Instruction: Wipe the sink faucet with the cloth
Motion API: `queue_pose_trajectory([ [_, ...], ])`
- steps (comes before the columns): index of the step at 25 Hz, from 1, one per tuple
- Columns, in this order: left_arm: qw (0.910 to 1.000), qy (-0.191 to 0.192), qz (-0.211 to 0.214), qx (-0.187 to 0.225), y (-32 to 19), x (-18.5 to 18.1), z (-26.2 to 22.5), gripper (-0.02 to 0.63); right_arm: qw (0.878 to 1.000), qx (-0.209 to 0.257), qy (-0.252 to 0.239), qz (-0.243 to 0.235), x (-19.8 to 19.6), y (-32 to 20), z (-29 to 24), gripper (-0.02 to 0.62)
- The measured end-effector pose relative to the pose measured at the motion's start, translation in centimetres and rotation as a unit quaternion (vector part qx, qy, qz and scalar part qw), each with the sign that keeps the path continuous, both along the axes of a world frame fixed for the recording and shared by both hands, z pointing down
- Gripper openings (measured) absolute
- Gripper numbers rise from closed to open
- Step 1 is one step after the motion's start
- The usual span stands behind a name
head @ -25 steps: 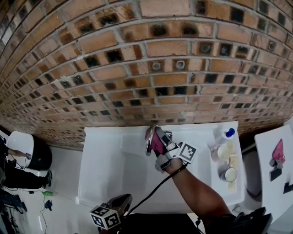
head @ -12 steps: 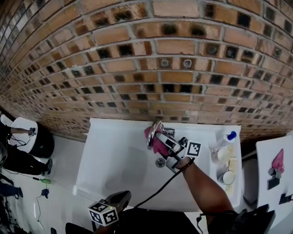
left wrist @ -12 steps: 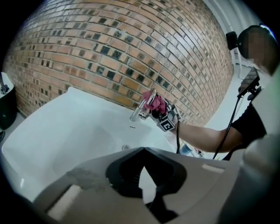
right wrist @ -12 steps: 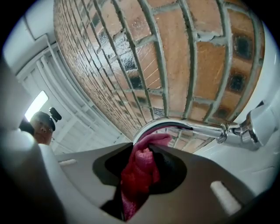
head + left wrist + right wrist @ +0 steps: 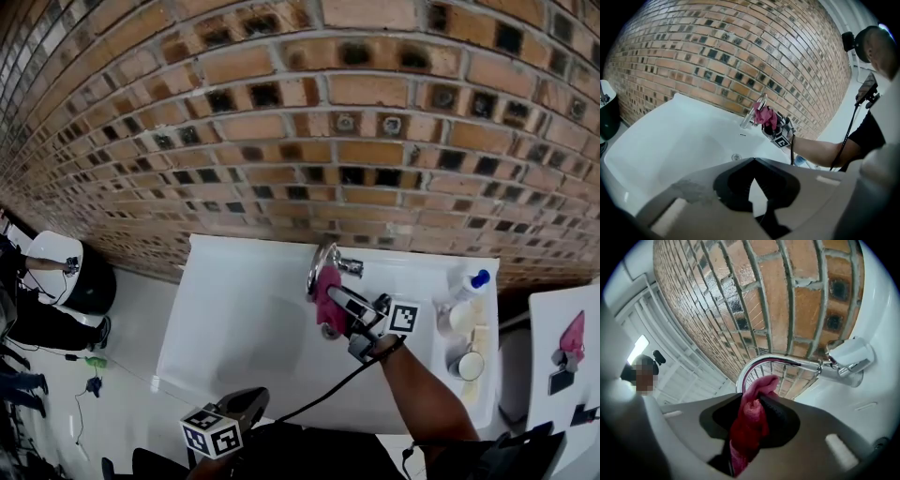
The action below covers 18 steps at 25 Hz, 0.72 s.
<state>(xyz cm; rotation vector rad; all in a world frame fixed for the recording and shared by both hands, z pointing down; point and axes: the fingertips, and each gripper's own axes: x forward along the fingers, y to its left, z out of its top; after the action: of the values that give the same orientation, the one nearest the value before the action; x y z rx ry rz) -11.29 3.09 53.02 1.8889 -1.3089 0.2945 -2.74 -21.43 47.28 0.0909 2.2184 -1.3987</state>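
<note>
From the head view I see my right gripper (image 5: 334,305) stretched over the white sink (image 5: 234,319), holding a pink cloth (image 5: 327,286) just below the chrome faucet (image 5: 324,257) at the brick wall (image 5: 281,141). Its own view adds what the head view hides: the fingers clamped on the bunched cloth, with the spout arching close behind. My left gripper (image 5: 754,159) sits low at the sink's front edge, fingers closed together on nothing. Its view shows the drain (image 5: 736,157).
</note>
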Motion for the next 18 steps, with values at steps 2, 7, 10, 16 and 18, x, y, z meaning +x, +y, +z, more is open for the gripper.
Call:
queue_pose_trajectory([
  [2, 1.0000, -0.003, 0.001, 0.003, -0.4, -0.3, -0.2, 0.003, 0.999, 0.010, 0.031, 0.014, 0.7, 0.3, 0.6, 0.114],
  [7, 0.9999, -0.009, -0.006, 0.012, -1.7, -1.6, -0.8, 0.003, 0.962, 0.093, 0.213, 0.146, 5.4, -2.3, -0.8, 0.114],
  [10, 0.9998, -0.010, -0.010, 0.012, -2.3, -2.3, -0.9, 0.003, 0.931, 0.124, 0.278, 0.202, 7.8, -5.4, -3.3, 0.114],
  [16, 0.9999, 0.001, -0.011, 0.013, -3.0, -2.1, -0.6, 0.003, 0.920, 0.110, 0.359, 0.113, 4.7, -11.3, 1.7, 0.114],
  [18, 0.9998, 0.005, -0.013, 0.012, -2.9, -2.0, -0.7, 0.003, 0.908, 0.117, 0.394, 0.084, 3.4, -12.0, 3.9, 0.114],
])
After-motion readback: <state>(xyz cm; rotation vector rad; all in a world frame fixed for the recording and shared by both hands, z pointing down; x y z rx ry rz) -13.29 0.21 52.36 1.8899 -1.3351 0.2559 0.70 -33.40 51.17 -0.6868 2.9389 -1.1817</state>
